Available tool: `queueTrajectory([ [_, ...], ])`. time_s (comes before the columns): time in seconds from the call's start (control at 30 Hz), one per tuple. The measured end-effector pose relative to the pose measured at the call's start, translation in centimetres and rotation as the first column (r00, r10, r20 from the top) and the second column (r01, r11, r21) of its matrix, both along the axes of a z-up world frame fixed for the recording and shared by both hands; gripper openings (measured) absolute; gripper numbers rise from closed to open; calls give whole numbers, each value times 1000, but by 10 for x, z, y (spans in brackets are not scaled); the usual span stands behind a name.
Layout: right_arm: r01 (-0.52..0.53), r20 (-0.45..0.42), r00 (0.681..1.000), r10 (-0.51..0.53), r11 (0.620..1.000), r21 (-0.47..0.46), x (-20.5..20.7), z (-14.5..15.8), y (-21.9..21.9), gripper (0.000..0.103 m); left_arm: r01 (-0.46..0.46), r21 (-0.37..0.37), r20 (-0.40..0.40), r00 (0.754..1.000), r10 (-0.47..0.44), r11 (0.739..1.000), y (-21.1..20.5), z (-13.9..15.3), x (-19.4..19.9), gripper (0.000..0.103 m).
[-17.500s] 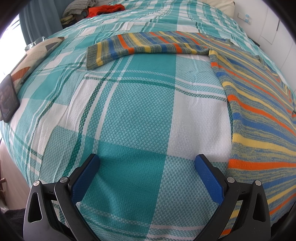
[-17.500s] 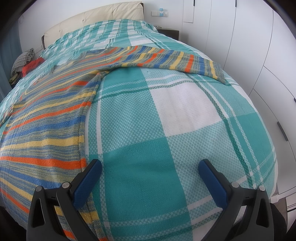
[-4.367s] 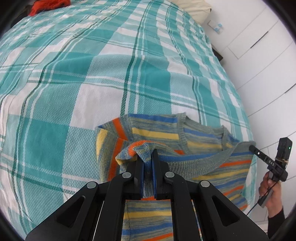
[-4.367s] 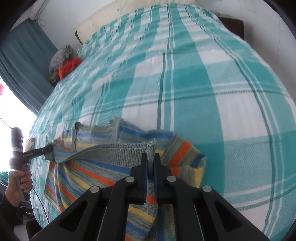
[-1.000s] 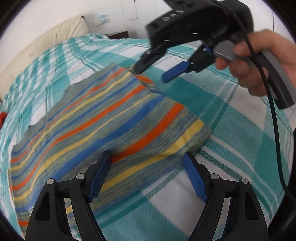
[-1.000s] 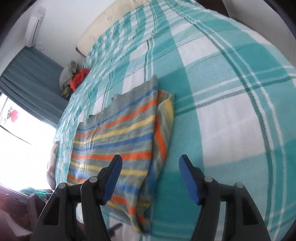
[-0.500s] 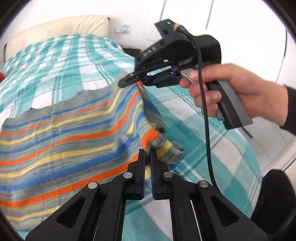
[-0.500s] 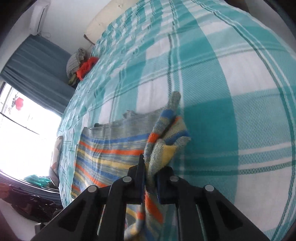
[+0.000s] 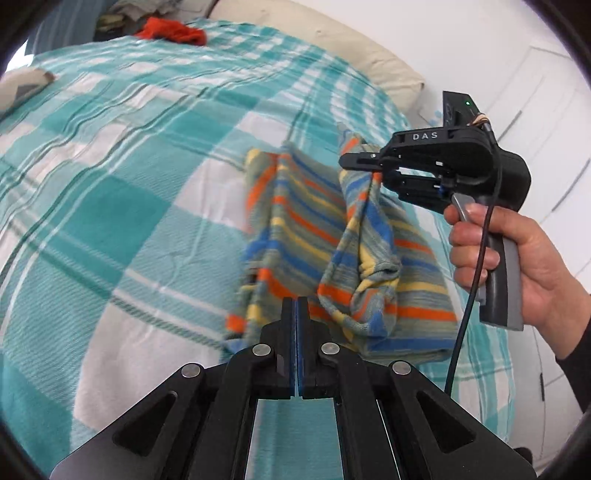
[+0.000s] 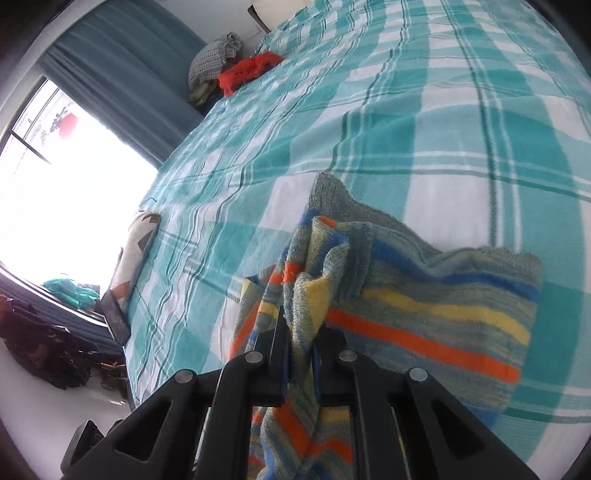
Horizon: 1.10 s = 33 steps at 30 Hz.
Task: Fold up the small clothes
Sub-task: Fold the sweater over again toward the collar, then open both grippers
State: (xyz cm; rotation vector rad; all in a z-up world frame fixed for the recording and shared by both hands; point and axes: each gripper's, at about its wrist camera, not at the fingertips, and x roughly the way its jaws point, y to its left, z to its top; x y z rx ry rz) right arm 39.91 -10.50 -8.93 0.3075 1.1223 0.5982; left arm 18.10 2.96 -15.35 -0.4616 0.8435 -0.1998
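My right gripper point(image 9: 364, 160) clamped the striped sweater point(image 9: 306, 229) above the bed point(image 9: 110, 184); my left gripper's point(image 9: 296, 306) jaws closed, apparently pinching its blurred edge.

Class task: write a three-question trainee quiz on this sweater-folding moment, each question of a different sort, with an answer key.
1. True or false: both grippers are shut on the striped sweater.
2. What red thing lies at the far end of the bed? A) red garment B) mug C) book
3. Fill in: the right gripper is held by a person's ____.

Key: 1 true; 2 A; 3 hand.
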Motion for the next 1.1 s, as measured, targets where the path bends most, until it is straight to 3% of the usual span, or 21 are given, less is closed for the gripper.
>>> queueTrajectory([
  [0.07, 0, -17, 1000, 0, 1000, 6, 2, -12, 19, 10, 0, -28, -3, 1000, 0, 1000, 10, -5, 2, 0],
  [0.13, -1, -24, 1000, 2, 1000, 13, 1, -18, 31, 10, 30, -6, 38, 999, -30, 1000, 13, 4, -1, 3],
  [0.2, -6, -8, 1000, 6, 1000, 31, -1, -13, 33, 10, 86, -18, 93, 992, -84, 996, 11, 15, -1, 26],
  [0.23, -11, 2, 1000, 11, 999, 40, -3, -10, 29, 10, 118, -32, 112, 987, -113, 993, 8, 20, 1, 59],
  [0.27, -16, 13, 1000, 16, 999, 46, -4, -5, 25, 10, 136, -35, 129, 983, -130, 990, 6, 23, 4, 82],
  [0.3, -23, 23, 1000, 22, 998, 52, -6, -1, 20, 10, 159, -31, 145, 977, -153, 987, 1, 26, 7, 85],
  [0.4, -44, 41, 998, 41, 997, 66, -11, 12, 4, 10, 294, -3, 146, 946, -290, 956, -23, 26, 18, 84],
  [0.5, -67, 47, 997, 63, 994, 83, -12, 23, -8, 10, 366, 51, 124, 921, -369, 929, -48, 21, 26, 79],
  [0.53, -78, 49, 996, 74, 993, 91, -14, 27, -10, 10, 376, 61, 103, 919, -381, 925, -53, 17, 30, 63],
  [0.57, -89, 50, 995, 85, 991, 102, -14, 30, -11, 10, 382, 63, 75, 919, -386, 922, -56, 12, 34, 37],
  [0.6, -101, 51, 994, 96, 989, 111, -15, 33, -12, 10, 386, 52, 50, 920, -388, 921, -57, 7, 38, 19],
  [0.63, -112, 55, 993, 106, 987, 116, -15, 36, -11, 10, 367, 49, 35, 929, -369, 929, -55, 5, 40, 9],
  [0.8, -114, 57, 992, 109, 989, 92, -10, 32, -7, 10, 250, -2, 62, 966, -249, 968, -21, 16, 23, 8],
  [0.97, -102, 16, 995, 101, 991, 83, 1, -3, 26, 11, 165, 29, -46, 986, -163, 986, 0, -5, 31, 11],
  [1.03, -65, -10, 998, 66, 995, 79, 5, -20, 39, 18, 164, 4, -85, 983, -163, 986, 4, -13, 36, 15],
  [1.1, -12, -56, 998, 17, 996, 93, 6, -33, 42, 36, 173, 16, -80, 982, -172, 985, 4, -7, 32, 19],
])
